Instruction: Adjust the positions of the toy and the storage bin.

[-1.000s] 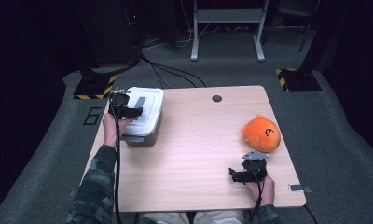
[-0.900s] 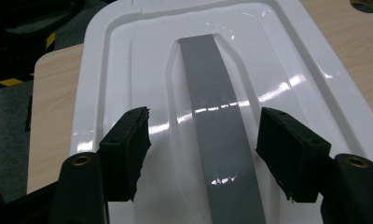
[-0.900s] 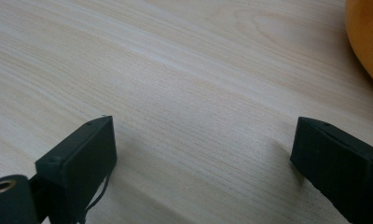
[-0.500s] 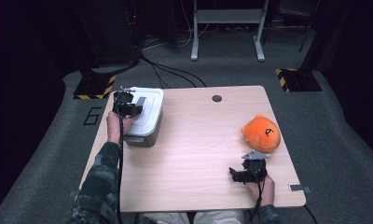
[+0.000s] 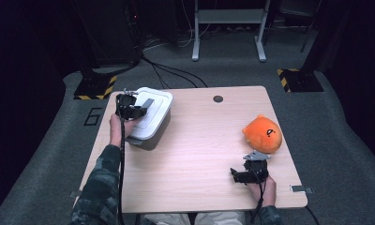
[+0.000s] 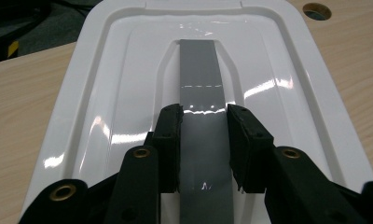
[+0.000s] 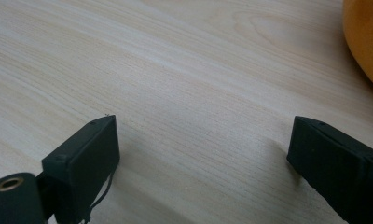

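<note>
A person sits at a wooden table (image 5: pixel 199 140) holding a gripper in each hand. The left gripper (image 6: pixel 203 116) is over a white box (image 5: pixel 150 115) at the table's far left, seen from above with the hand behind it. In the left gripper view its two black jaws straddle a grey handle (image 6: pixel 201 79), a flat strip that runs down the middle of the glossy white lid (image 6: pixel 114 84) and away ahead of the jaws. One jaw sits on each side of the strip, close against its edges; whether they actually press on it I cannot tell. The lid lies on the box. A round hole (image 6: pixel 316 10) in the table shows beyond the lid, ahead and to the right of the jaws. The right gripper (image 7: pixel 201 144) rests low near the table's front right corner, its jaws wide apart with bare wood between them. An orange plush (image 7: pixel 365 42) lies ahead and to the right of the right jaw, apart from it; from above, the plush (image 5: pixel 262 133) sits just beyond that gripper (image 5: pixel 251 171)
</note>
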A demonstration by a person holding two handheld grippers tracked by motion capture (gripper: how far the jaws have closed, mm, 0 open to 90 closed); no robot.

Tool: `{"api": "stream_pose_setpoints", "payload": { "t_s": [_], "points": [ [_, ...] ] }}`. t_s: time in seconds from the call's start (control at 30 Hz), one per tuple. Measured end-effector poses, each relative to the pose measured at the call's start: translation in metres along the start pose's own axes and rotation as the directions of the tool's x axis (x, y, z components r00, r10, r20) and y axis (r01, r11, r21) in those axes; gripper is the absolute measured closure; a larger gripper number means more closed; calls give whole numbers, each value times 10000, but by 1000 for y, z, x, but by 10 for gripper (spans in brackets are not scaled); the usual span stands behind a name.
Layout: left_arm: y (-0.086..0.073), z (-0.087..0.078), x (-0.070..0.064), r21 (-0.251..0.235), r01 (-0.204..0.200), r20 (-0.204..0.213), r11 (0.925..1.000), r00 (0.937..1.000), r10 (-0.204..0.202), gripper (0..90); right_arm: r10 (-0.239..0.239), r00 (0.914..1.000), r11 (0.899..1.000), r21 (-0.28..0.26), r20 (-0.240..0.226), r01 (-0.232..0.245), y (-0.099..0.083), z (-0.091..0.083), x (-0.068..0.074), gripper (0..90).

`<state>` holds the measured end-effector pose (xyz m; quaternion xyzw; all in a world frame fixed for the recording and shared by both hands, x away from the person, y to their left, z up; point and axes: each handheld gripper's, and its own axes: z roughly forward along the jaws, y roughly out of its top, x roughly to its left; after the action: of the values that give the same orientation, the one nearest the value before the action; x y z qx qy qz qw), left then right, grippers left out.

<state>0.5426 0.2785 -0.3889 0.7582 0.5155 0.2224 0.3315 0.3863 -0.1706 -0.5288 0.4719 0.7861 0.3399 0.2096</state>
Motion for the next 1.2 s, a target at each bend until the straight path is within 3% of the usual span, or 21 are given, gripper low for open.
{"api": "stream_pose_setpoints", "payload": {
  "t_s": [0.37,0.57,0.83,1.2],
  "points": [
    [-3,-4,-15,64,-459,471,9989,9979,455,661,27,10000,10000,8,-6,-27,0,0,0,81],
    [-4,-7,-28,69,-890,716,9960,9935,883,662,27,10000,10000,6,-6,-27,0,0,0,81],
    [-5,-8,-40,122,-1119,1211,9936,9866,1096,662,20,10000,10000,0,-4,-20,0,0,0,82],
    [-11,-12,-66,-68,-1437,2142,9896,9665,1418,662,32,10000,10000,1,-2,-32,0,0,0,84]
  ]
}}
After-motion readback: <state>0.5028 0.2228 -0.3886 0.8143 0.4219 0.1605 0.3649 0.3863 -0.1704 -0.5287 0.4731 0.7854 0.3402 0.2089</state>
